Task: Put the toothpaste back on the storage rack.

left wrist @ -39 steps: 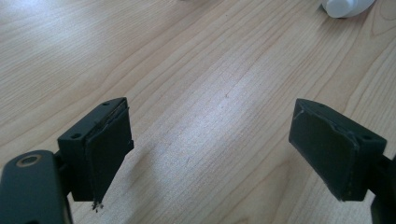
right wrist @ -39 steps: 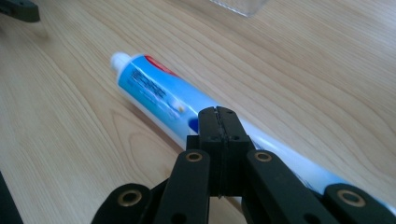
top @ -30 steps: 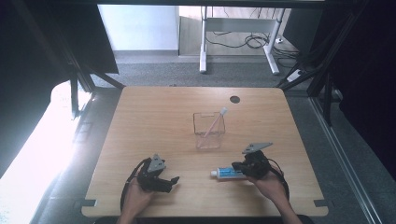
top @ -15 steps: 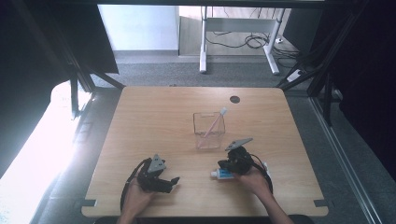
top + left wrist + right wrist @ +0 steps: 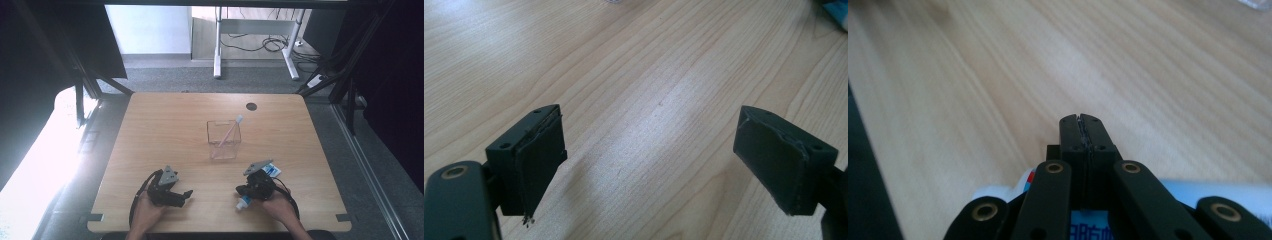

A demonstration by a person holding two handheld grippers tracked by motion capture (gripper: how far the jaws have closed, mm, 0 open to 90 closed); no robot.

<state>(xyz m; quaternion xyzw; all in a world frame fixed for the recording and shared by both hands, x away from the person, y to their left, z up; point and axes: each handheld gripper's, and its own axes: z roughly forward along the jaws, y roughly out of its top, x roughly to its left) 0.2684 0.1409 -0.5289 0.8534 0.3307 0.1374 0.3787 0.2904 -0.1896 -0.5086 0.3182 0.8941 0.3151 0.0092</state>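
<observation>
A light wooden table (image 5: 165, 125) carries a clear square holder (image 5: 223, 140) near its middle, with a pink-handled toothbrush (image 5: 229, 132) leaning inside it, head up. Close to the near edge, the left gripper (image 5: 187, 195) lies low over bare wood. The right gripper (image 5: 239, 190) sits over a white and blue toothpaste tube (image 5: 267, 170), whose white cap (image 5: 242, 203) pokes out below it; whether it grips the tube is hard to tell.
</observation>
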